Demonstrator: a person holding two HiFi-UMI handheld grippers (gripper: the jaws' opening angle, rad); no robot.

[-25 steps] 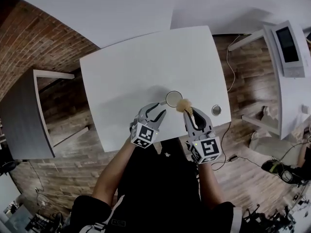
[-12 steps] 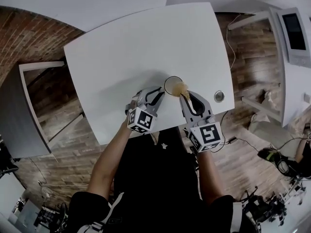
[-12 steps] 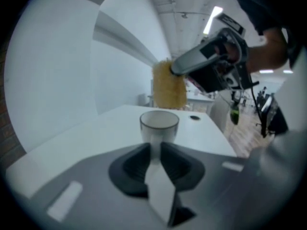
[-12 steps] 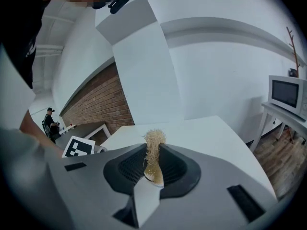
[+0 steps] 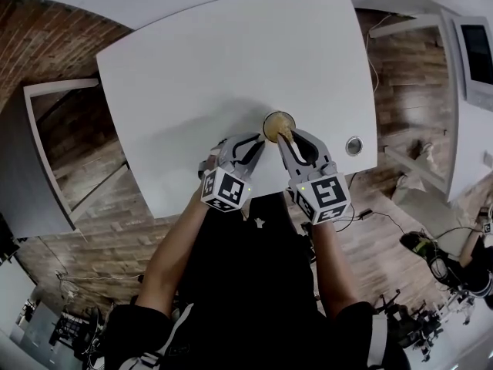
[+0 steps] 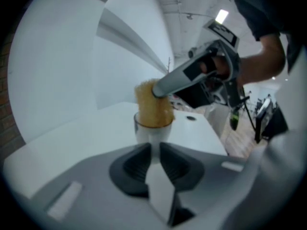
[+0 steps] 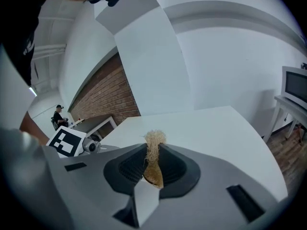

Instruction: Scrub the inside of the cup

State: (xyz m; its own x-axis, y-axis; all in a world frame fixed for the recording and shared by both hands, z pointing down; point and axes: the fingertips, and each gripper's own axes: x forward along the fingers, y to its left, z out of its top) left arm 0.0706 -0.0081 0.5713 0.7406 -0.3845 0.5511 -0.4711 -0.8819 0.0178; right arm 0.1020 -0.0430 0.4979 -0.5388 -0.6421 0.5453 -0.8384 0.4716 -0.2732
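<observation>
While the cup [image 6: 152, 134] is pinched by the closing left gripper [image 5: 259, 140],
a scrubber [image 7: 152, 163], clamped by the right gripper [image 5: 286, 136], is held inside it.

Bright even light; soft shadows; strong fisheye distortion; dark corners; blurred foreground.

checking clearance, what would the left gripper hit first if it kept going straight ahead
The clear cup, right beyond the closing jaws of the left gripper; whether any part of it sits between them is unclear. A fibrous scrubber fills its mouth.
</observation>
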